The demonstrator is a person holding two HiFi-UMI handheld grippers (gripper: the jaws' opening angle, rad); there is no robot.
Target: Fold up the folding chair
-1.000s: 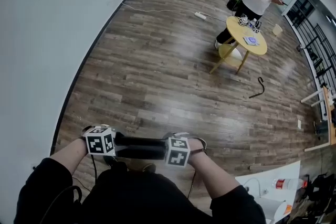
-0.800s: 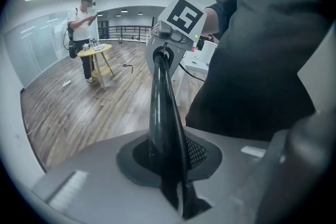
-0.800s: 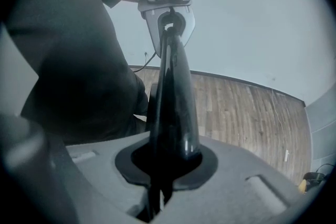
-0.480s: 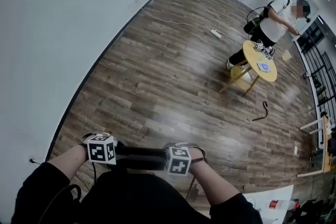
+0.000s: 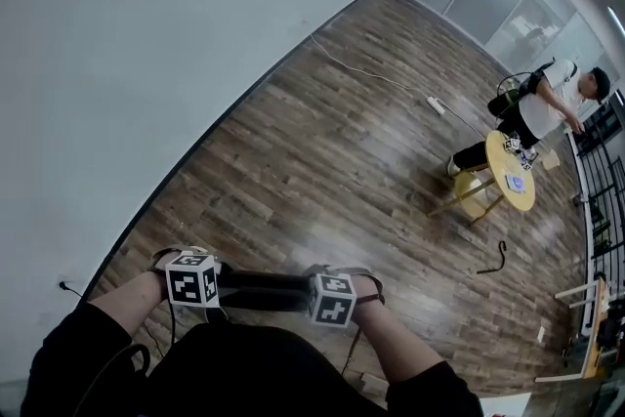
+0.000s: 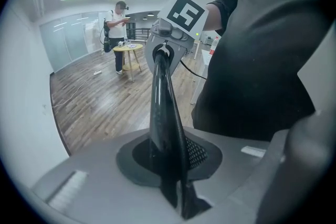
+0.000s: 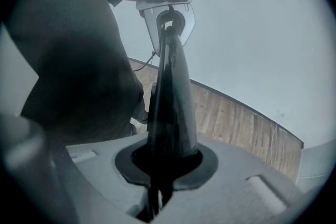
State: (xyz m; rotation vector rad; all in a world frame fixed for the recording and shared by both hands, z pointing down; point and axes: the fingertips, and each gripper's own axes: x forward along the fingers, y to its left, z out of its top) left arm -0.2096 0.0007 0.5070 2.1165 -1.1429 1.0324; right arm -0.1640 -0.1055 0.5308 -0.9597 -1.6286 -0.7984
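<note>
Left tool (image 6: pixel 176 194) has its jaws drawn almost together and clamped on one end of the black bar (image 6: pixel 161 102) of the folding chair (image 5: pixel 262 290). The right tool (image 7: pixel 157 194) grips the other end the same way, so the bar runs roughly level between the two marker cubes, just in front of the wearer's dark-clothed torso (image 5: pixel 254 366). The rest of the chair is hidden below, and whether it touches the ground cannot be told. A plain pale wall (image 5: pixel 146 44) fills the upper left of the head view and meets the wooden plank floor (image 5: pixel 322 161) along a dark skirting line. Far off to the right a second person (image 5: pixel 547 107) in a white top and dark trousers stands bent over a round yellow table (image 5: pixel 522 198) that carries a few small items. A white power strip (image 5: pixel 436 104) lies on the floor near that table, its thin cord (image 5: pixel 361 71) trailing back toward the wall. A small black hooked object (image 5: pixel 493 261) lies on the planks just below the table.
</note>
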